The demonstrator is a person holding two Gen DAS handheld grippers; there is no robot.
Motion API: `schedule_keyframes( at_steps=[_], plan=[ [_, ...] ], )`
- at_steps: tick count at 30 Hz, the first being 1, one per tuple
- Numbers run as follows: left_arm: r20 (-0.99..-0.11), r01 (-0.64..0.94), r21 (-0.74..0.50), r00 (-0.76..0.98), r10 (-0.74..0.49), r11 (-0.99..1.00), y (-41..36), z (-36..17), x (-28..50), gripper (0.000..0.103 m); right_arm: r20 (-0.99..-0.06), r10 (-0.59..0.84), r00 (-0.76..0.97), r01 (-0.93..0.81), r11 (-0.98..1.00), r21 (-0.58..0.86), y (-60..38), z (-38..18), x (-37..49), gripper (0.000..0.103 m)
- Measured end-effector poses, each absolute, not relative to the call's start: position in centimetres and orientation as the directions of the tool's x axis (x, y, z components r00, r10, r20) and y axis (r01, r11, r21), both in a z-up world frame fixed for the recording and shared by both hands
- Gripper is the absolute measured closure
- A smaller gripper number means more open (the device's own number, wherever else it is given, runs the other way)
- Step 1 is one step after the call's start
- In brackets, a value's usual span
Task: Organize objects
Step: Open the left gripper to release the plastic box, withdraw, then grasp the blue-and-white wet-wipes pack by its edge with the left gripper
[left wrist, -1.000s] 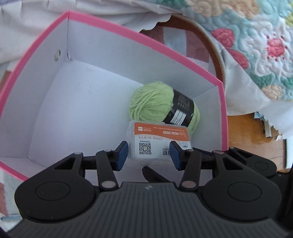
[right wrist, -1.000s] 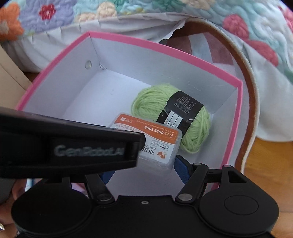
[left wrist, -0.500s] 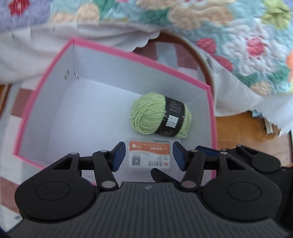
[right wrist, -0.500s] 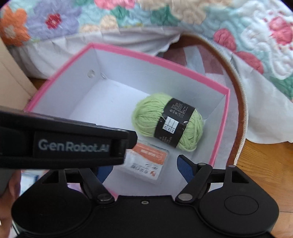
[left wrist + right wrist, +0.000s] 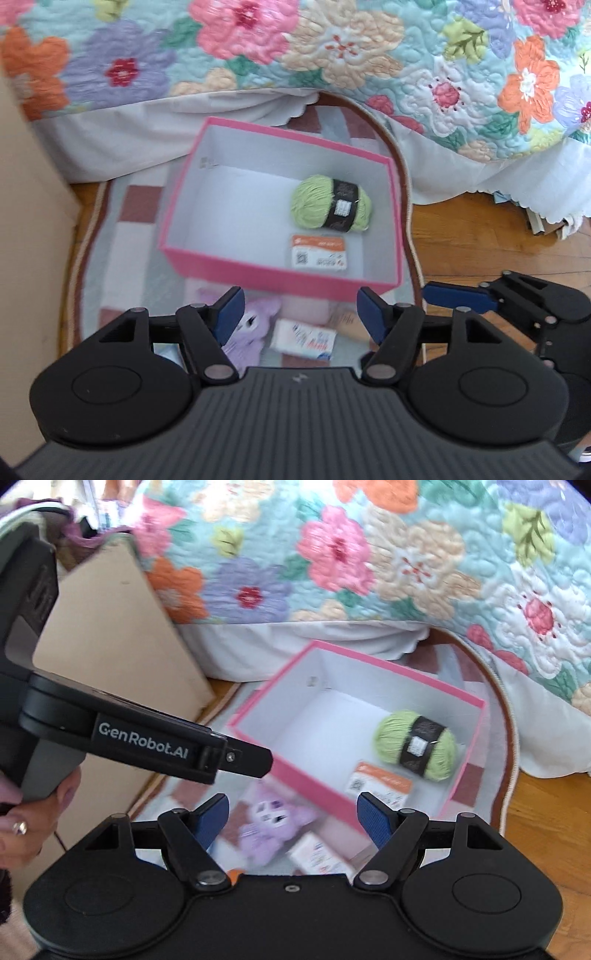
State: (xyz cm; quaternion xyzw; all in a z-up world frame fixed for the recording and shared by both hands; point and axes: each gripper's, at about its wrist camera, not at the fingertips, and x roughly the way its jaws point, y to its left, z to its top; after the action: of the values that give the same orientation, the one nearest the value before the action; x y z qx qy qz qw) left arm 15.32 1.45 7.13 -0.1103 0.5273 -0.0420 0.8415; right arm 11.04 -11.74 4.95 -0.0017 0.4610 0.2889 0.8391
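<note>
A pink box with a white inside sits on a rug. In it lie a green yarn ball and a small clear case with an orange label. In front of the box lie a purple plush toy and a white packet. My left gripper is open and empty, held above these loose things. My right gripper is open and empty, also raised above them.
A flowered quilt with a white skirt hangs behind the box. A beige cardboard panel stands at the left. The patchwork rug lies on a wooden floor. A pink item lies against the box front.
Both grippers have pulled up and back from the box. The orange-label case stays in the box by the yarn. The plush toy and packet have come into view.
</note>
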Motion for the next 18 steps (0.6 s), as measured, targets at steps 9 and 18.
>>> schedule_keyframes(
  at_steps=[9, 18],
  plan=[
    [-0.853, -0.194, -0.319, 0.486, -0.192, 0.927, 5.2, 5.8, 7.0, 0.03, -0.736, 0.573, 0.361, -0.61, 0.742, 0.279, -9.0, 5.9, 4.6, 0.021],
    [-0.884, -0.317, -0.282, 0.453, -0.116, 0.905, 9.3, 0.3, 4.0, 0.03, -0.745, 0.618, 0.25, -0.716, 0.636, 0.287, -3.9, 1.2, 1.3, 0.021]
  ],
)
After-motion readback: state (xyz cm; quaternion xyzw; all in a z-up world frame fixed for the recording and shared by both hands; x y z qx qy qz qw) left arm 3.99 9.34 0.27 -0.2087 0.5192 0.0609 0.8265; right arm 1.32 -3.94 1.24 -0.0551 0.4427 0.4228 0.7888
